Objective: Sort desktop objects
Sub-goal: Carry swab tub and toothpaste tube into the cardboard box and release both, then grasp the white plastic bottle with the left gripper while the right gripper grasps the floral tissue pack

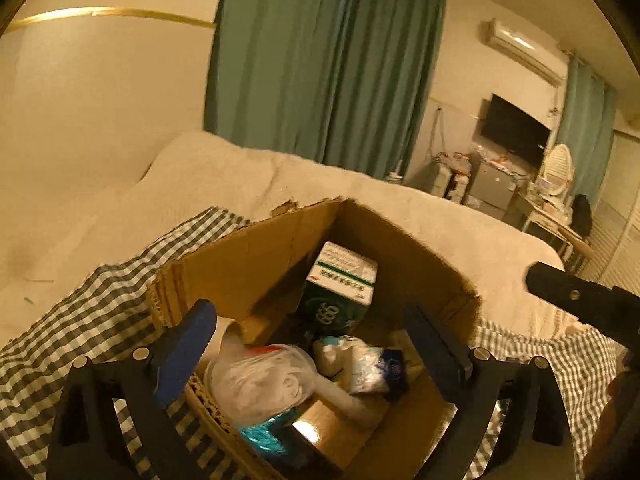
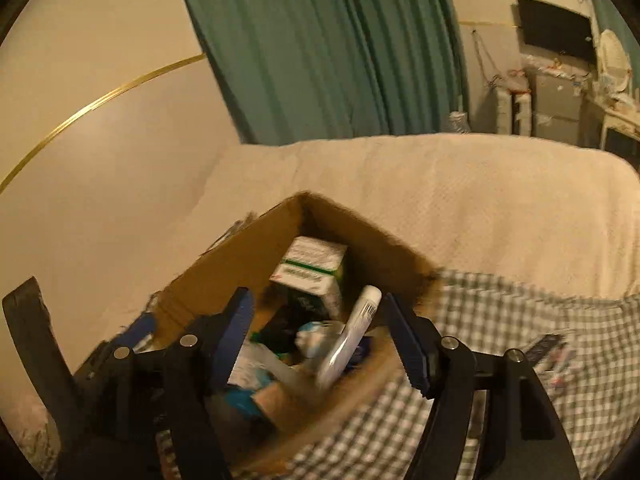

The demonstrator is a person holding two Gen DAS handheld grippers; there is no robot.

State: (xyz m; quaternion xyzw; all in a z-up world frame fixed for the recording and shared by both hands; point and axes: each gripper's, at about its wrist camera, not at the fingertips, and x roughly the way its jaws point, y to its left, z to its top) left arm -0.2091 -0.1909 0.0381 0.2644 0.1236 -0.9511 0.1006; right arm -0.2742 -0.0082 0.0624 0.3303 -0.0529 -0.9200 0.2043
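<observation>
Cardboard box (image 1: pixel 256 256) sits on a checked cloth (image 1: pixel 100 320) over the bed (image 1: pixel 240 176). Inside: green-white carton (image 1: pixel 340 280) upright at the far corner, clear plastic bag (image 1: pixel 260 380) nearer, white tube (image 2: pixel 352 340) leaning among them. Left gripper (image 1: pixel 312 340) hovers above the box, jaws spread, empty. Right gripper (image 2: pixel 320 336) likewise spread, nothing held.

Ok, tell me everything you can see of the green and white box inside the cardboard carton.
The green and white box is a small printed cardboard pack, white on top with a green band and lettering too small to read, dark green on its front with a pale round logo. It looks closed and undamaged. It stands roughly upright in the far corner of the open cardboard carton, close to the carton's walls, behind a heap of plastic-wrapped items. Neither claw touches it.
</observation>
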